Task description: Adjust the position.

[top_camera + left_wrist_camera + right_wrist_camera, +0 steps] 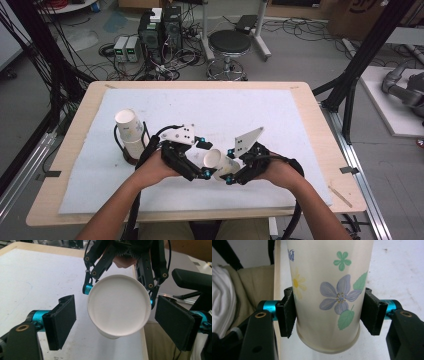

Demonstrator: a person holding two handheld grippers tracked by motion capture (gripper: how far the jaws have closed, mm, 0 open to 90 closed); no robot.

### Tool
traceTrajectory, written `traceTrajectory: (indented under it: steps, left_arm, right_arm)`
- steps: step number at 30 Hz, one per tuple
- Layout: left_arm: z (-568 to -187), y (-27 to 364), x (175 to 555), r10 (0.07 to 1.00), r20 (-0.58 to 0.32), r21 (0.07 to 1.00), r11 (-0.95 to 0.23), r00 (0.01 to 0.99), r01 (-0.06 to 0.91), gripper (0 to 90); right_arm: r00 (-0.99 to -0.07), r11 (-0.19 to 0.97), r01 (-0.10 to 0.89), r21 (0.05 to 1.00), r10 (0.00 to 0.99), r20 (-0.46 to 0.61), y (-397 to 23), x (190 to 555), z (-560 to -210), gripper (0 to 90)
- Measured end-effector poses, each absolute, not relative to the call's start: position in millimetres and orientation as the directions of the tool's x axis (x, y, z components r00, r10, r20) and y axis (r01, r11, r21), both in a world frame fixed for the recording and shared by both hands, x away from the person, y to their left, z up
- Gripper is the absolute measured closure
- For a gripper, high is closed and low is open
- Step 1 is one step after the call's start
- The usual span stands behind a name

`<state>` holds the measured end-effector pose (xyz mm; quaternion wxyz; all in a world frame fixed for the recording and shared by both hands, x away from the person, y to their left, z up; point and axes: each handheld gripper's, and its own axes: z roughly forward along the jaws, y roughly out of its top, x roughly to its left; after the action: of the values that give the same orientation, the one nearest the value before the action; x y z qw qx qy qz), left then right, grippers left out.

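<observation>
a pale wooden desk (307, 107) stands on a grey floor (300, 60), most of its top covered by a white mat (240, 107). beyond its far edge a round black stool (229, 42) on a chrome base stands beside two black computer towers (161, 30) and small pale boxes (126, 48), amid a tangle of cables (172, 67). black metal frame posts (367, 47) rise to the right, and a silver rail (362, 182) runs along the floor beside the desk. cardboard boxes (357, 17) sit at far right. the light is even.
</observation>
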<state>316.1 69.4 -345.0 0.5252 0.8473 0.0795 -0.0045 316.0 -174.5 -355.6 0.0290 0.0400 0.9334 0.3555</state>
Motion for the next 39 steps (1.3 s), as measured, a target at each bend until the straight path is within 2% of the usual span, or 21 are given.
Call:
traceTrajectory:
  steps: [12, 20, 22, 29, 32, 34, 37, 39]
  left_arm:
    - [-350, 62, 317, 0.092, -0.104, 0.852, -0.506, 0.99, 0.136, 25.5]
    - [-352, 60, 317, 0.068, -0.11, 0.838, -0.53, 0.992, 0.129, 33.5]
    - [-353, 59, 317, 0.063, -0.109, 0.835, -0.535, 0.992, 0.126, 35.8]
    - [-354, 58, 316, 0.059, -0.103, 0.825, -0.553, 0.993, 0.118, 37.0]
    - [-354, 59, 315, 0.055, -0.098, 0.827, -0.551, 0.994, 0.112, 37.3]
    - [-353, 61, 315, 0.058, -0.095, 0.834, -0.54, 0.994, 0.111, 37.5]
    - [-352, 66, 317, 0.07, -0.09, 0.849, -0.516, 0.993, 0.113, 37.5]
    - [-352, 70, 317, 0.074, -0.102, 0.86, -0.494, 0.992, 0.126, 37.5]
  right_arm:
    - [-0.998, 0.845, 0.023, 0.535, 0.049, -0.034, -157, 311, -351, 37.5]
    - [-0.998, 0.864, 0.002, 0.504, 0.029, -0.046, -153, 313, -353, 37.4]
    - [-0.998, 0.872, 0.023, 0.489, 0.045, -0.032, -153, 311, -352, 37.5]
    - [-0.999, 0.882, 0.026, 0.47, 0.039, -0.019, -151, 311, -353, 37.7]
    - [-0.999, 0.883, 0.026, 0.469, 0.037, -0.015, -151, 311, -353, 37.4]
    - [-0.999, 0.877, 0.028, 0.479, 0.043, -0.02, -152, 311, -353, 32.5]
    - [-0.997, 0.84, 0.041, 0.541, 0.068, -0.029, -157, 312, -349, 22.3]
    - [-0.995, 0.802, 0.061, 0.594, 0.097, -0.029, -163, 312, -345, 21.0]
